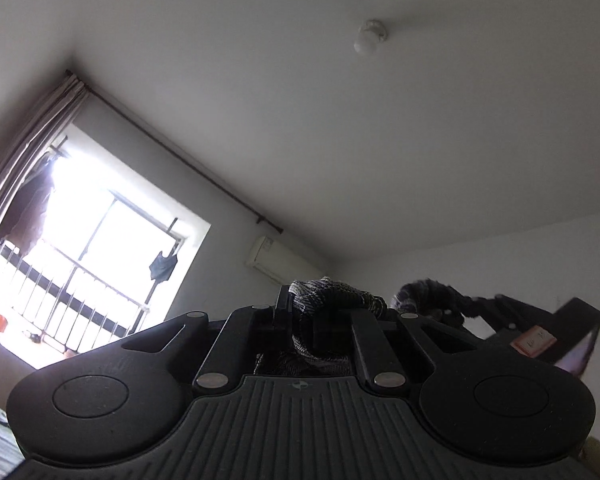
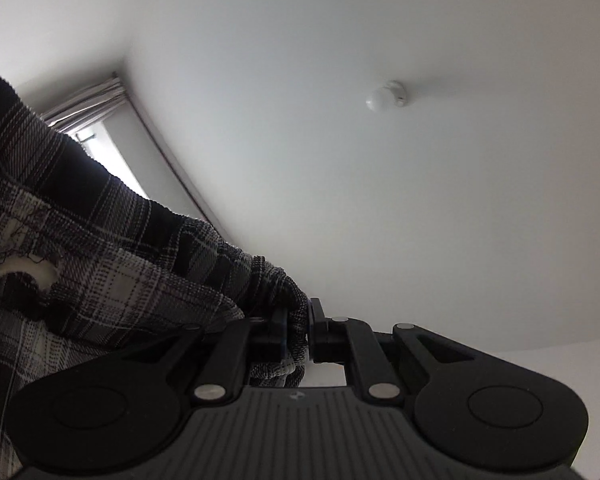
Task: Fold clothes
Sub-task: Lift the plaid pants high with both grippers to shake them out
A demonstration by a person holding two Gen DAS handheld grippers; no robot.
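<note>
Plaid cloth (image 1: 332,292) bunches between the pressed-together fingers of the left gripper (image 1: 302,320), tilted up at the ceiling (image 1: 300,100). From the right wrist, the right gripper (image 2: 298,332) pinches the same garment, which stretches away leftward and downward

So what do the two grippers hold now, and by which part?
Both are shut on the plaid garment: the right gripper pinches a bunched edge, and the left gripper pinches another bunched fold. Which part of the garment cannot be told.
</note>
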